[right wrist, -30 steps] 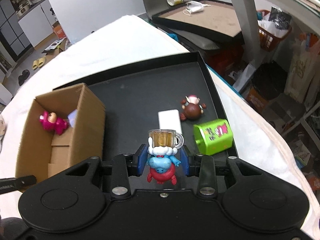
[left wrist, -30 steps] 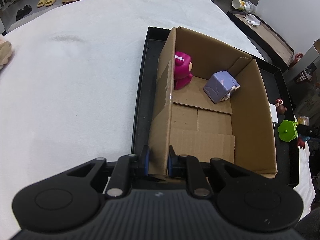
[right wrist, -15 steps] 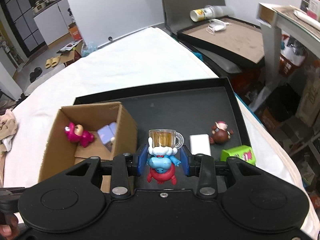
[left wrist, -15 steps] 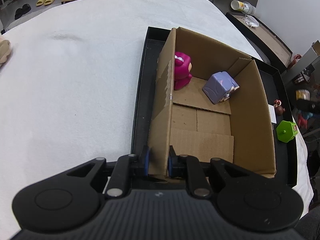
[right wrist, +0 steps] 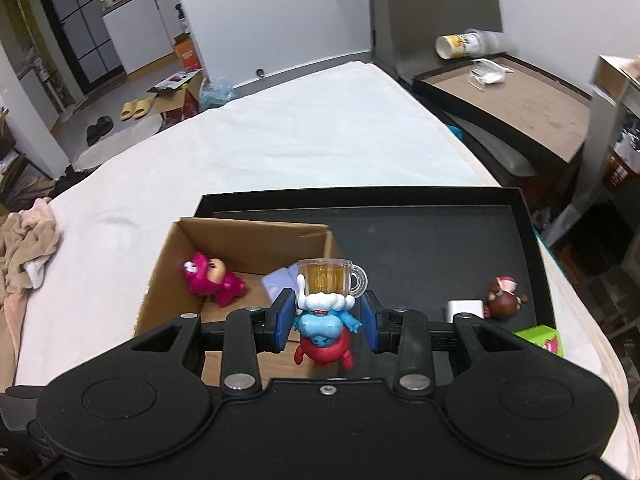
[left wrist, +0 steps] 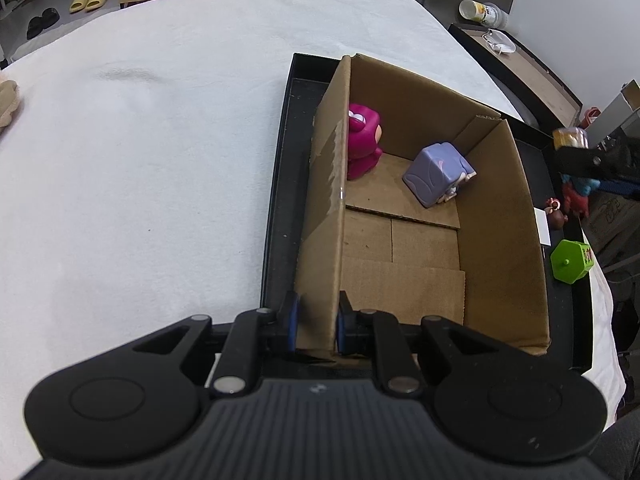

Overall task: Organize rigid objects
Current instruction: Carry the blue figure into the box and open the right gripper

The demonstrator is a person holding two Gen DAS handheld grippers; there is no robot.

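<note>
1. Left wrist view: the left tongs point(left wrist: 317, 330) are nearly closed, pinching the near wall of the cardboard box point(left wrist: 504, 216), which stands in the black tray point(left wrist: 276, 216) on a white-covered bed point(left wrist: 140, 160). Inside the box are a magenta figure point(left wrist: 362, 144) and a lilac cube toy point(left wrist: 438, 174). To the right, beyond the box, the right tongs point(left wrist: 580, 160) hang above the tray with a toy in them. A brown figure point(left wrist: 557, 214) and a green block point(left wrist: 571, 261) lie on the tray.

2. Right wrist view: the right tongs point(right wrist: 326, 318) are part-way closed on the blue-and-red figurine point(right wrist: 322, 330) carrying a beer mug point(right wrist: 330, 278), near the box's right wall point(right wrist: 332, 240). A white block point(right wrist: 464, 308) lies beside the brown figure.

3. Step in hand, as I judge it: carrying the figurine to the box while the left tongs steady it. Next the figurine must clear the wall, sit over the bare floor away from the two toys, then be released.
</note>
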